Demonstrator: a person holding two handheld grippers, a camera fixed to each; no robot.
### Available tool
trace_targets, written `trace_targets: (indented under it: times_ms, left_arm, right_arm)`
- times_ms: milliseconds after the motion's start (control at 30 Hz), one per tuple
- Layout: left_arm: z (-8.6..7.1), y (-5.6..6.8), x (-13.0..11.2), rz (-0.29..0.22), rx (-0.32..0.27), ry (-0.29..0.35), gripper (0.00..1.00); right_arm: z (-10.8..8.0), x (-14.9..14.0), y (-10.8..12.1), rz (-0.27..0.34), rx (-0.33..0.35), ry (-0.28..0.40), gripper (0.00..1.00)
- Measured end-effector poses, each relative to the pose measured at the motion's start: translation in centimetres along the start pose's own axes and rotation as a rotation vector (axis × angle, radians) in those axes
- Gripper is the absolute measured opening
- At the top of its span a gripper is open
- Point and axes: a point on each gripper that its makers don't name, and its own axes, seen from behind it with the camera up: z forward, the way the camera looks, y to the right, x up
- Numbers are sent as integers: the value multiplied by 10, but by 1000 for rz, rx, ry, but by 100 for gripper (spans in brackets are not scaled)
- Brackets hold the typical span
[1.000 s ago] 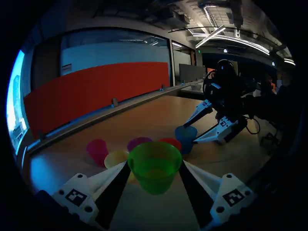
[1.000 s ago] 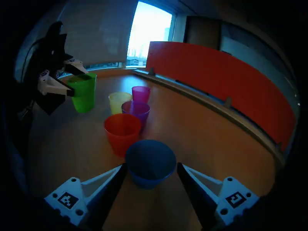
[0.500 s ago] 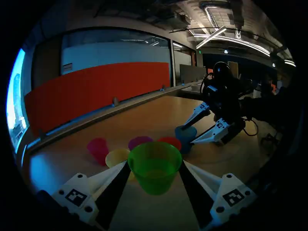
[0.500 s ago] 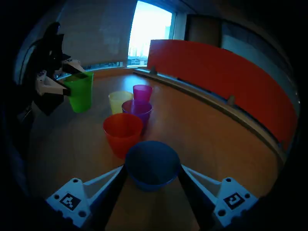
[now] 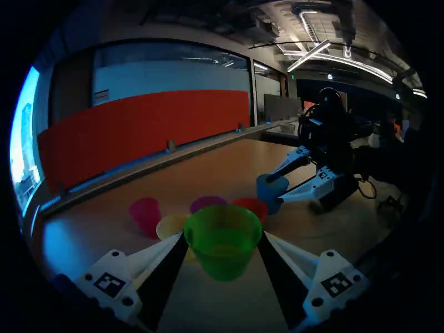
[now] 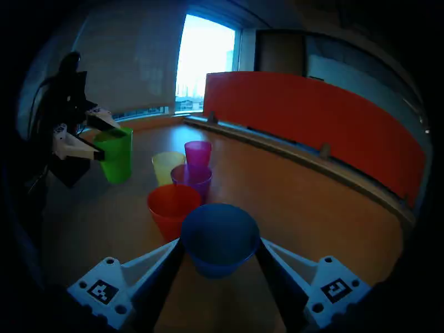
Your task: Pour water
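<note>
Table: wooden top [image 5: 211,166] running along a red partition [image 5: 139,127]; four loose cups stand clustered near the middle.
Left gripper: [image 5: 222,240] both fingers clamp the green cup [image 5: 223,258], which is upright and off to one side of the cluster. Its pose is much the same as a second ago.
Right gripper: [image 6: 219,244] both fingers press the sides of the blue cup [image 6: 220,261], which is also upright.
Change: over the last second the blue cup has risen. In the left gripper view it now sits above and just behind the red cup's rim, where before it was lower, beside that cup. In the right gripper view its rim now hides part of the red cup.
Meaning: both cups seem secured and the blue one is being carried. Neither is tilted, so pouring has likely not begun, and the two rims are well apart.
Water: a pale patch low inside the green cup may be water; this cannot be told for sure.
Loose cups: red [image 6: 169,206], purple [image 6: 191,178], yellow [image 6: 166,166], pink [image 6: 198,152], all upright and close together.
</note>
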Motion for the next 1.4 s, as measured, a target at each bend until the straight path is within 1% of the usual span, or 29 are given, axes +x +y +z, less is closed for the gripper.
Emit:
trace_targets:
  times_ms: [167, 333, 600, 767, 1000, 1167, 1400]
  left_arm:
    - [-1, -3, 6, 1, 13, 16, 86]
    - [-2, -4, 13, 9, 19, 28, 86]
    - [-3, -2, 25, 23, 23, 47, 86]
    - [-3, -1, 31, 26, 24, 57, 86]
    - [-3, 0, 36, 29, 23, 64, 86]
    - [-4, 1, 36, 31, 25, 64, 86]
    - [-5, -3, 39, 17, 28, 74, 86]
  right_arm:
    - [-8, 29, -1, 11, -13, 80, 91]
    - [-17, 57, -4, 6, -19, 149, 91]
    - [-31, 96, -14, -14, -16, 242, 91]
    - [-36, 117, -20, -30, -17, 290, 91]
    - [-38, 135, -29, -26, -7, 333, 91]
    - [-38, 144, -33, -40, -5, 352, 91]
    - [-39, 156, -39, -45, 1, 377, 92]
